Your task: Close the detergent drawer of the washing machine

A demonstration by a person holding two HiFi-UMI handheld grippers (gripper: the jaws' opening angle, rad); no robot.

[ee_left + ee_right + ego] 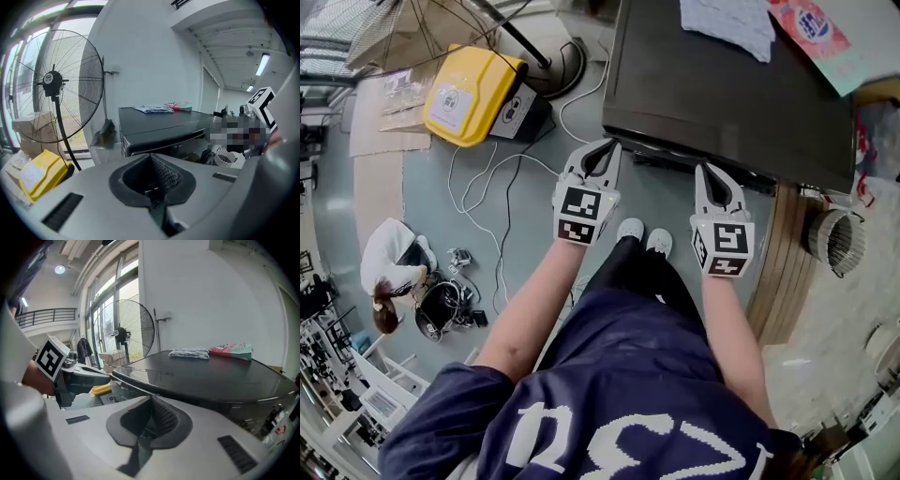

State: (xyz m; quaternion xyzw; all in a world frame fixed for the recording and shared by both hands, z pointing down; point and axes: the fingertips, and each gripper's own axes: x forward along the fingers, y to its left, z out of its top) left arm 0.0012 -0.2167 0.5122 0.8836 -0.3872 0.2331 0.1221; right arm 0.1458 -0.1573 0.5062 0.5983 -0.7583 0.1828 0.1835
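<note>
left gripper [601, 147] and right gripper [711, 170] are held shut, empty; the washing machine [722, 94] drawer, not made out, is judged stiff, best pushed front-on.

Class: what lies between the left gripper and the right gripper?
The person's two white shoes on the grey floor, seen in the head view between the left gripper and the right gripper.

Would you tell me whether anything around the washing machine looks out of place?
Loose white cables sprawl in loops over the floor left of the washing machine, near the person's shoes: a trip risk. A crumpled cloth lies on the machine's top. Nothing looks spilled or broken.
</note>
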